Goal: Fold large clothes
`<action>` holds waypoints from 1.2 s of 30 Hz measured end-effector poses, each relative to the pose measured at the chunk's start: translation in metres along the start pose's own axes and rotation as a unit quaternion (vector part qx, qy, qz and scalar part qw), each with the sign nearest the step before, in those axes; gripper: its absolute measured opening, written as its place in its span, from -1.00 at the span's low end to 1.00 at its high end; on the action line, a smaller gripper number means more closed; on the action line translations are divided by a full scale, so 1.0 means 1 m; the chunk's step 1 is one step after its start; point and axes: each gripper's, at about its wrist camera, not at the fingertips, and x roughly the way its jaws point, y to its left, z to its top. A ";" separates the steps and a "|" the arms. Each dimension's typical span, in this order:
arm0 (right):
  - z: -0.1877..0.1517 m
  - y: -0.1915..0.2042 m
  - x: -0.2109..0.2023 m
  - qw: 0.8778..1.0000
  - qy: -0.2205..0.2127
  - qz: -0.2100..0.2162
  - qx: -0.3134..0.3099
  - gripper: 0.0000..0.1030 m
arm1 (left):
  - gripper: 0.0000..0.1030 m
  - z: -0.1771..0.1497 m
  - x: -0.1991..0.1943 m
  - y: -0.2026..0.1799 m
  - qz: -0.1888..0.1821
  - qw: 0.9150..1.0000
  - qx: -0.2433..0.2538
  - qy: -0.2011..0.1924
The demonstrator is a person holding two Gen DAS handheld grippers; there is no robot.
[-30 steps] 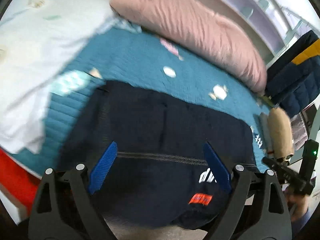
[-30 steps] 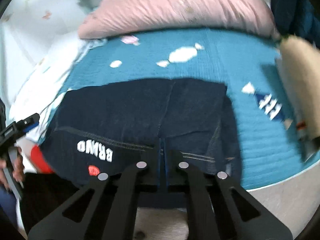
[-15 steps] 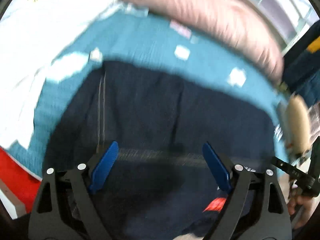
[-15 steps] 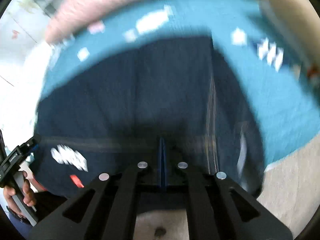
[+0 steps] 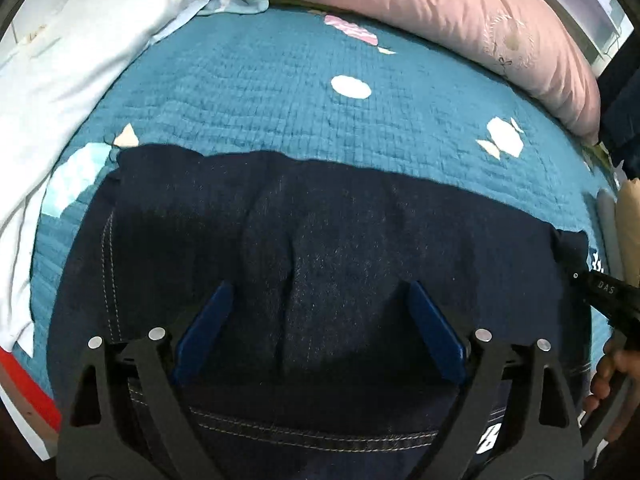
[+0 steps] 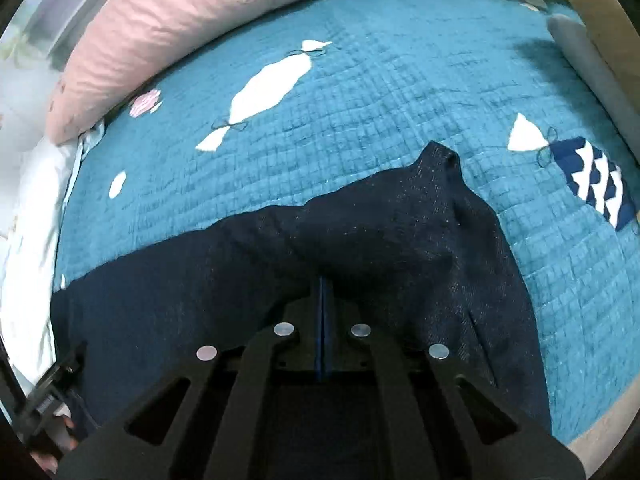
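Observation:
A dark navy denim garment [image 5: 320, 220] lies folded across the near part of a teal quilted bed cover [image 5: 260, 80]. My left gripper [image 5: 318, 292] is open, its blue fingers [image 5: 208, 320] spread just above the denim. In the right wrist view the same garment [image 6: 280, 264] rises into a peak at its far right corner. My right gripper [image 6: 322, 284] has its jaws pressed together on a fold of this denim. The right gripper's black body shows at the right edge of the left wrist view [image 5: 608, 296].
A long pink bolster [image 5: 420, 4] runs along the far side of the bed, also in the right wrist view [image 6: 180, 32]. White bedding [image 5: 52, 80] lies at the left. A beige and grey roll [image 6: 592, 40] sits at the right edge. Dark jackets [image 5: 624, 112] hang beyond.
Both grippers moved forward and lower over the bed. The right gripper carried the denim edge away from me, so the garment is now folded over. The left gripper stayed open.

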 end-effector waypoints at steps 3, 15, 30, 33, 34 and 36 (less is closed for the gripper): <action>-0.012 0.031 -0.030 0.999 -0.026 0.038 -0.026 -0.89 | 0.75 0.003 -0.018 0.004 -0.036 0.999 -0.038 -0.014; -0.048 0.103 0.017 0.987 0.045 0.123 -0.092 -1.00 | 0.72 -0.038 -0.024 -0.016 -0.040 0.999 -0.012 -0.007; -0.121 0.087 -0.016 0.984 0.063 0.148 -0.078 -0.99 | 0.73 -0.055 -0.056 0.048 0.010 0.999 -0.041 -0.026; -0.116 0.091 -0.022 0.982 0.074 0.152 -0.079 -1.00 | 0.73 -0.056 -0.059 0.059 0.012 0.998 -0.054 -0.025; -0.118 0.092 -0.039 0.985 0.066 0.138 -0.085 -1.00 | 0.73 -0.057 -0.061 0.061 0.014 0.998 -0.055 -0.026; -0.124 0.094 -0.058 0.984 0.058 0.144 -0.088 -0.94 | 0.73 -0.059 -0.066 0.068 0.015 0.998 -0.057 -0.031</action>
